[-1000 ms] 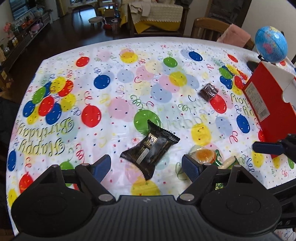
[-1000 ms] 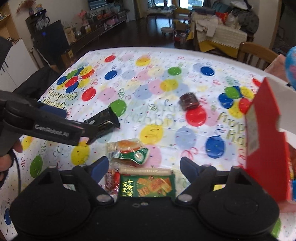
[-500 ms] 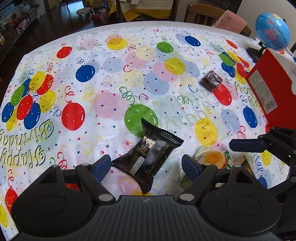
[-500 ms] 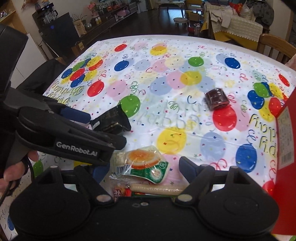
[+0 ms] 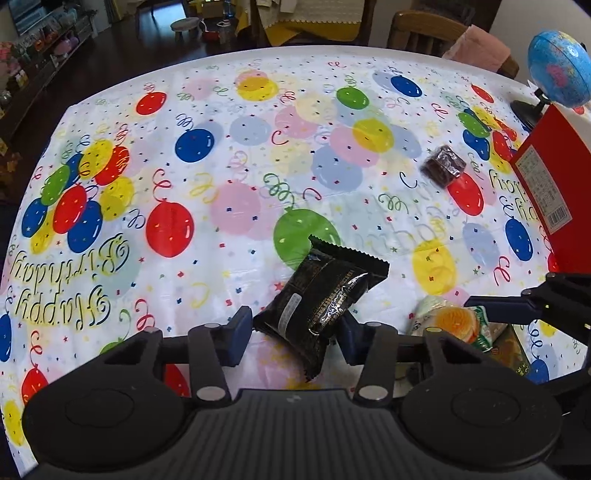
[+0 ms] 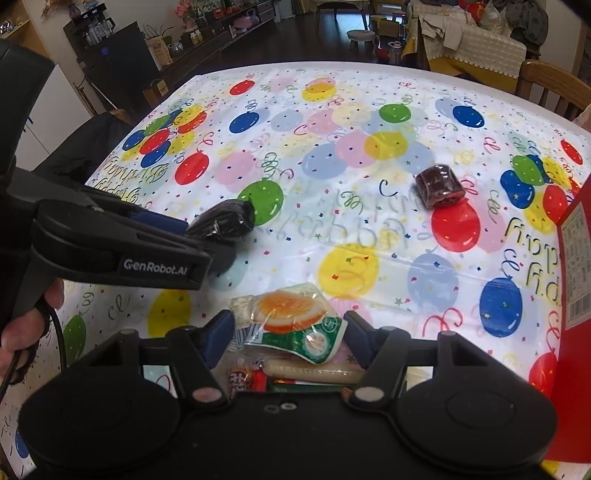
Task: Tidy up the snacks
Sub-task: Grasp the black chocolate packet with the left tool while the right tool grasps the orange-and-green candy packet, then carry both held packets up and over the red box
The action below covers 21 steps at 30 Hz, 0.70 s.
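A black foil snack packet (image 5: 325,295) lies on the balloon tablecloth; my left gripper (image 5: 295,332) has closed on its near end, both pads touching it. It also shows in the right wrist view (image 6: 223,223). My right gripper (image 6: 288,332) has closed around an orange-and-green snack pouch (image 6: 295,325), its pads against the pouch's sides. Under the pouch lie a sausage stick (image 6: 314,371) and a green cracker pack, mostly hidden. A small dark brown wrapped snack (image 5: 443,166) sits farther right. A red box (image 5: 554,188) stands at the right edge.
A blue globe (image 5: 559,74) on a black stand is behind the red box. Wooden chairs (image 5: 424,29) stand beyond the table's far edge. The left gripper's body (image 6: 110,243) reaches in at the left of the right wrist view.
Both grippers have narrowed from wide open. The left has moved forward and closed onto the black packet; the right has moved forward and closed around the orange pouch.
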{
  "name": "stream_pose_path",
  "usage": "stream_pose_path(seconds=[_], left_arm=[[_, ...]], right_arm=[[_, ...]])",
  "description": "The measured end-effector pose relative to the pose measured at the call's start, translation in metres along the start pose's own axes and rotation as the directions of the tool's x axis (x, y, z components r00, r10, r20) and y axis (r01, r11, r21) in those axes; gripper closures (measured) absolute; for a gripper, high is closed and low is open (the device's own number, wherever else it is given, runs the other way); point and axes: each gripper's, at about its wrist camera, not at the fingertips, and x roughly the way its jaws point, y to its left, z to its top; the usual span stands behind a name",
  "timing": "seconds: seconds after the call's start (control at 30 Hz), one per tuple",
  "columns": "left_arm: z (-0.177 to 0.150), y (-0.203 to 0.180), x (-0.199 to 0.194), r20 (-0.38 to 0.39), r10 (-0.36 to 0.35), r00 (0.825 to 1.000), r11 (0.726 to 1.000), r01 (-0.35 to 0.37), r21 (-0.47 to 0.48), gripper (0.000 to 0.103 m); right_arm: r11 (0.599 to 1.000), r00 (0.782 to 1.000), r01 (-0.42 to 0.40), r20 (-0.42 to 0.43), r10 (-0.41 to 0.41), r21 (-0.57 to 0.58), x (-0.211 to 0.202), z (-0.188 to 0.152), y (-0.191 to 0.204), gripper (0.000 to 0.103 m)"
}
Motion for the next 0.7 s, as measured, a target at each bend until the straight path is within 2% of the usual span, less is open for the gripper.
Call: stream_pose_path(seconds=[0.23,0.7], left_arm=[[-0.006,0.007,-0.015,0.011,-0.004,1.000,0.999,0.004,-0.047,0.057],[-0.013,-0.003,-0.081,0.094,-0.023,0.995,0.995,0.032,-0.095,0.057]], right_arm=[[1.000,0.999,0.010,0.040,-0.011,0.019,-0.022,-0.001,-0.001,0.039],[0.998,0.988,0.045,0.145,-0.050,0.034,-0.094,-0.008,-0.002,0.039]])
